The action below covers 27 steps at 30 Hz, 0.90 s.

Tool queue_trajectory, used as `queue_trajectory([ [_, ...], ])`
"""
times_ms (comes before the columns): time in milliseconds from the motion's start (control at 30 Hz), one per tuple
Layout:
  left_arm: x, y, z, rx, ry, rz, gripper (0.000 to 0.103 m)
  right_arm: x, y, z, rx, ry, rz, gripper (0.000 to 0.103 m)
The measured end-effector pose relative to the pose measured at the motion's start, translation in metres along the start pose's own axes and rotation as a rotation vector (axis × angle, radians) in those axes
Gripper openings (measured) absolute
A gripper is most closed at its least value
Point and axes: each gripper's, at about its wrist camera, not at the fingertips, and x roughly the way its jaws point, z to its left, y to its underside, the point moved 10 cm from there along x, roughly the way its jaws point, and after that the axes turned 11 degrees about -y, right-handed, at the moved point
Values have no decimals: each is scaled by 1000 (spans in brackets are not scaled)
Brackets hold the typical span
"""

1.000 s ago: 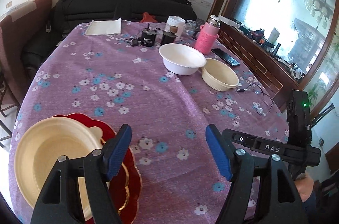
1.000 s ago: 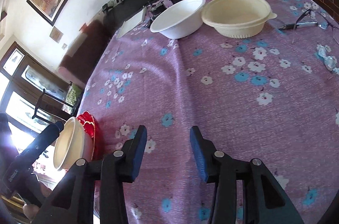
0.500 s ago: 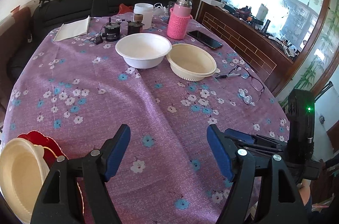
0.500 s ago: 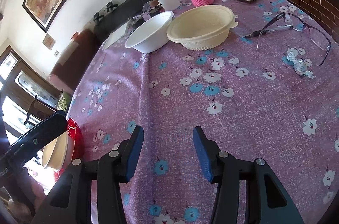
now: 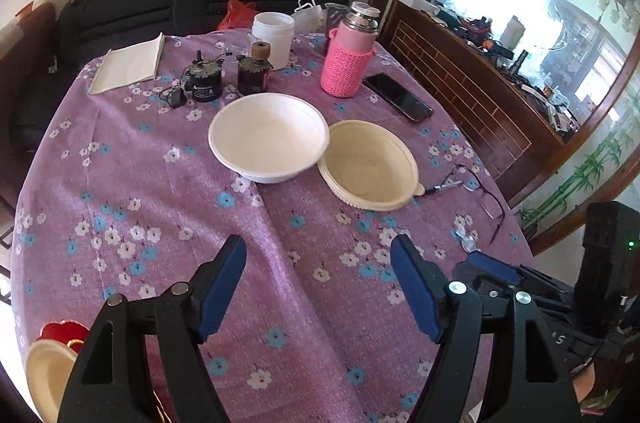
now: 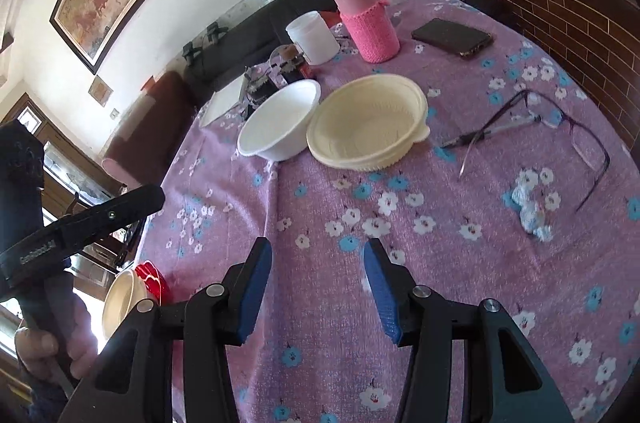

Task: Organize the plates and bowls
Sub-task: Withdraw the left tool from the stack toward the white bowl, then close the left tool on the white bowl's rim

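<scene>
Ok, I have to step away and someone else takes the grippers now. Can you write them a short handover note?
Left gripper: open, empty, above the tablecloth.
Right gripper: open, empty, also over bare cloth.
White bowl and cream bowl sit side by side mid-table, rims touching or nearly so, not stacked.
Another cream bowl rests on the red plate at the near left edge of the table.
Done: that cream bowl is on the red plate.
Left: probably gather the two mid-table bowls with that stack. Mind the glasses and pen beside the cream bowl.

Bare tablecloth (image 5: 256,235) ahead; white bowl (image 5: 269,136), cream bowl (image 5: 370,170) touching beyond.
</scene>
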Motion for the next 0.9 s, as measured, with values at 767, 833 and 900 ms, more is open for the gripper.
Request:
queue_trajectory([
  [767,144,-77,83,-158,-5,197,51,146,-141,-17,-19,74,115,30],
  [833,152,-78,85,-168,7,210,51,156,-144,-20,-10,82,125,30],
  [900,159,-78,87,-180,14,218,51,166,-146,-23,-11,94,134,29],
])
